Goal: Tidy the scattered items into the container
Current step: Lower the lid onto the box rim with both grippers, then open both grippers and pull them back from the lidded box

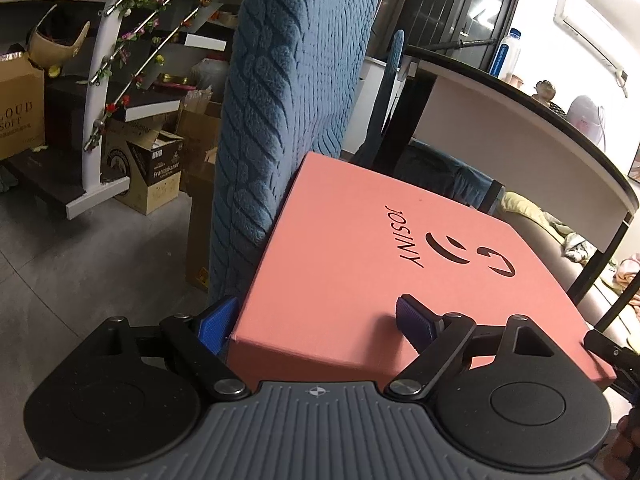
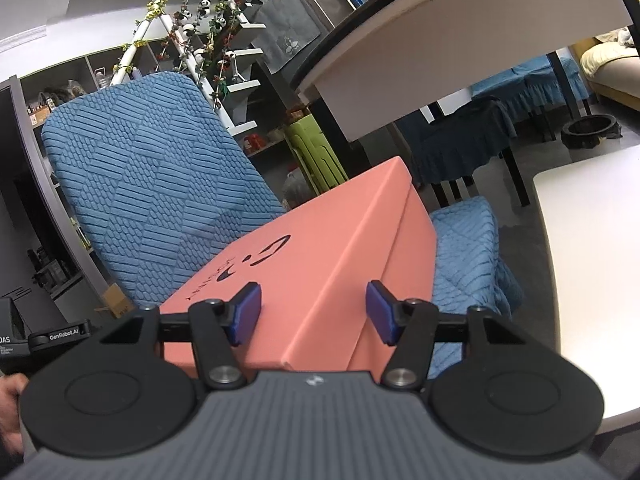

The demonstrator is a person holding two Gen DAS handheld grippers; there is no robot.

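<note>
While both jaws gape, pink box overhangs blue chair; floor beside.

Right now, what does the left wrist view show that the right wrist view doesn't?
Only the left wrist view shows the Franziskaner cardboard box on the floor and the lid's full printed logo. Only the right wrist view shows the white tabletop, the chair's seat cushion and the box's side wall. Both show the pink box on the blue chair, with open fingers straddling a near corner.
</note>
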